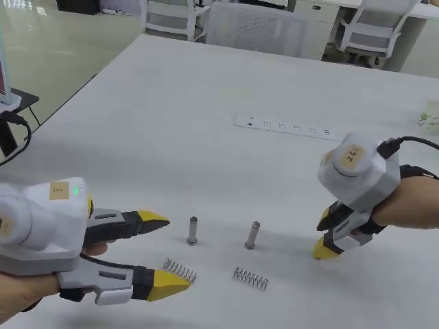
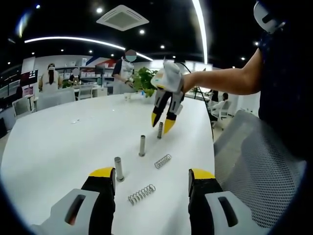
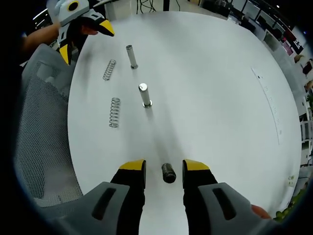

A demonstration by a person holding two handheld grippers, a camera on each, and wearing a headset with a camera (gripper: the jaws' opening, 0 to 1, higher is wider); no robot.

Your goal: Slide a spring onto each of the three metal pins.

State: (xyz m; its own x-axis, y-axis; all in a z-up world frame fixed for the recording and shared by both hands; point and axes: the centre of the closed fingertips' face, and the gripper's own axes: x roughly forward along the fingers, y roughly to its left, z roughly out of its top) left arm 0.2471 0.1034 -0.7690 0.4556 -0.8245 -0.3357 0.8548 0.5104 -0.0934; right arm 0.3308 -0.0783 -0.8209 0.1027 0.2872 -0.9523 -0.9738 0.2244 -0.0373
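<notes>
Metal spring, between the tips of the wide-open left tool, looks light and bendy; pinch its middle softly. Right tool stands slightly open around another spring.

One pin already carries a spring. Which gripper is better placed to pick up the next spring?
Left. The left gripper is open, and a loose spring lies just ahead of its jaws, beside a bare pin. The right gripper stands open around the pin with the spring on it.
</notes>
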